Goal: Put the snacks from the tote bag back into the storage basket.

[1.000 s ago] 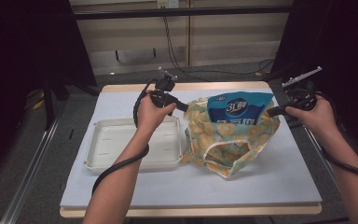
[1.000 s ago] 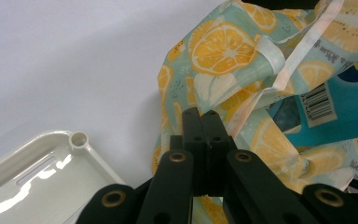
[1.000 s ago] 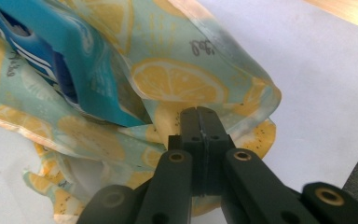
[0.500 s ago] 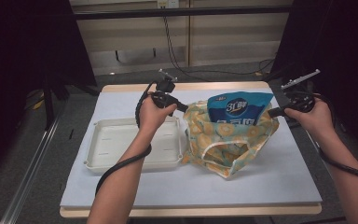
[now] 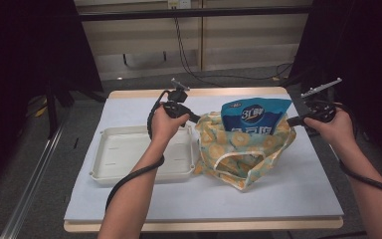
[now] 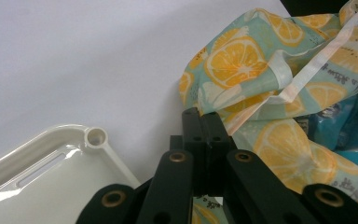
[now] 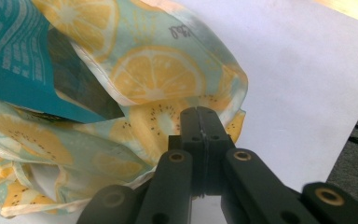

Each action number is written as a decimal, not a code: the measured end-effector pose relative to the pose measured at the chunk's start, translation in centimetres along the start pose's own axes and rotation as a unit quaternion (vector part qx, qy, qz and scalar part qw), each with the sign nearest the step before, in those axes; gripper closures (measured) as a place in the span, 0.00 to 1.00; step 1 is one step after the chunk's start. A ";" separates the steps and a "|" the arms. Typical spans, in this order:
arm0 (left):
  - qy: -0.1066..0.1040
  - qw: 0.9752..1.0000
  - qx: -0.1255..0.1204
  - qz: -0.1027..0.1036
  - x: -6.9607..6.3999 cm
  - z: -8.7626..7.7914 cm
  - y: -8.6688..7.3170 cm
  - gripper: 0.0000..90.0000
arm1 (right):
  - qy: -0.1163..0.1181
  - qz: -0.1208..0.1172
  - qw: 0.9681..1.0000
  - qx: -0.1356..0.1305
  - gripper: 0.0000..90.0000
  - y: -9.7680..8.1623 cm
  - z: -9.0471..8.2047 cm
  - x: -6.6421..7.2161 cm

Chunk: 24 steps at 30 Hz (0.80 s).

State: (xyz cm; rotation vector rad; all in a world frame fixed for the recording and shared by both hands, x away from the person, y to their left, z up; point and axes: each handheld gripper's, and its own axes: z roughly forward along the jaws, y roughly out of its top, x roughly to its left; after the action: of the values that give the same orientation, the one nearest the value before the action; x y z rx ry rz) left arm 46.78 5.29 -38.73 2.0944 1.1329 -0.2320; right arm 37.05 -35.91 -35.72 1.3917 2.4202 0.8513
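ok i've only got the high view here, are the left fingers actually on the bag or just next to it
observer: on it. In the left gripper view the left gripper has its fingers shut, and the hem of the bag runs in between them.
operator: and the right one
observer: same. The right gripper is shut on the fabric at the bag's other side, with a corner of the blue pouch close by.
operator: anything near the left fingers i could snag
observer: a pale strap lies loose across the fabric just past them. The tray corner sits apart from them.
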 end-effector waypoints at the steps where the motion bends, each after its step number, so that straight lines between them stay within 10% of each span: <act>1: 0.004 1.000 0.002 -0.001 0.0 0.2 0.0 1.00 | 0.001 -0.001 1.000 0.002 1.00 0.0 0.1 0.0; 7: 0.005 1.000 0.019 0.015 0.5 0.9 -0.1 1.00 | -0.007 -0.002 1.000 0.008 1.00 -0.2 0.6 0.0; 9: 0.006 1.000 0.006 -0.008 0.3 1.3 -0.2 1.00 | -0.006 -0.001 1.000 0.008 1.00 -0.3 0.8 -0.1; 11: 0.015 0.999 0.028 0.018 0.8 1.2 -0.1 1.00 | -0.004 0.001 1.000 0.009 1.00 -0.4 0.8 -0.2; 13: 0.015 1.000 0.008 -0.013 0.6 1.7 -0.2 1.00 | -0.005 0.004 1.000 0.008 1.00 -0.4 0.9 -0.2; 17: 0.017 0.999 0.030 0.007 1.2 1.8 0.0 1.00 | -0.005 0.002 1.000 0.011 1.00 -0.6 1.1 -0.3; 18: 0.015 1.000 0.009 -0.020 1.0 2.2 -0.1 1.00 | -0.004 0.002 1.000 0.011 1.00 -0.6 1.2 -0.3; 24: 0.020 0.999 0.032 0.009 1.5 2.0 -0.1 1.00 | 0.000 0.005 1.000 0.011 1.00 -0.8 1.4 -0.5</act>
State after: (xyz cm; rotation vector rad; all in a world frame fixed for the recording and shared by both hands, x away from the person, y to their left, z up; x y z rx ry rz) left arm 47.94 4.91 -40.95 2.1734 1.1441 -0.2226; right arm 37.39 -36.11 -37.33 1.4127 2.4313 0.8294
